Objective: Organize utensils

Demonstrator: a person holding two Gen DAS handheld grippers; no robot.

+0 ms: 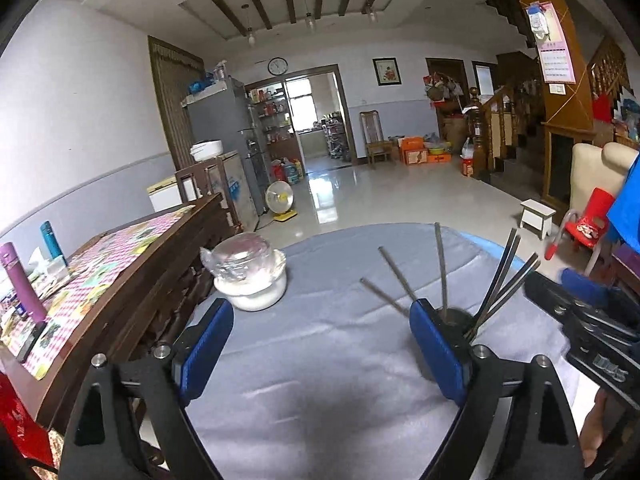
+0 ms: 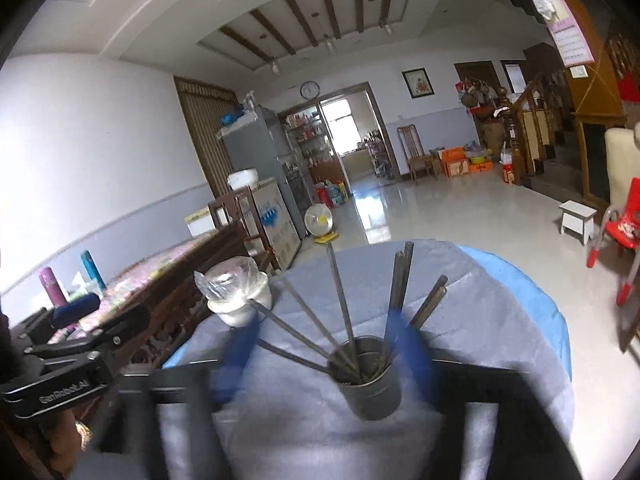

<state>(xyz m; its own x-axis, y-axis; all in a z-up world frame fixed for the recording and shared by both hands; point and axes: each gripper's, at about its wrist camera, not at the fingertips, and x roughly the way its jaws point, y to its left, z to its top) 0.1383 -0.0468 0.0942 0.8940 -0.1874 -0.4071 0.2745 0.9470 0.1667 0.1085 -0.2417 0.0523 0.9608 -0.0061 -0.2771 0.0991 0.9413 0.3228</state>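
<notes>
A dark metal cup (image 2: pixel 370 380) stands on the grey-blue tablecloth (image 2: pixel 304 432) and holds several metal chopsticks (image 2: pixel 340 304) that fan out upward. My right gripper (image 2: pixel 324 340) is open and blurred; its blue fingers (image 2: pixel 236 356) stand on either side of the cup, with nothing held. My left gripper (image 1: pixel 320 344) is open and empty over the cloth, left of the cup (image 1: pixel 454 316), whose chopsticks (image 1: pixel 440 264) rise behind its right finger. The right gripper's body shows at the right edge of the left wrist view.
A white jar (image 1: pixel 252 276) with a plastic-wrapped lid stands at the table's far left, also in the right wrist view (image 2: pixel 240 300). A wooden sideboard (image 1: pixel 132 280) with a checked cloth and bottles lies left. Beyond the table's round far edge is tiled floor.
</notes>
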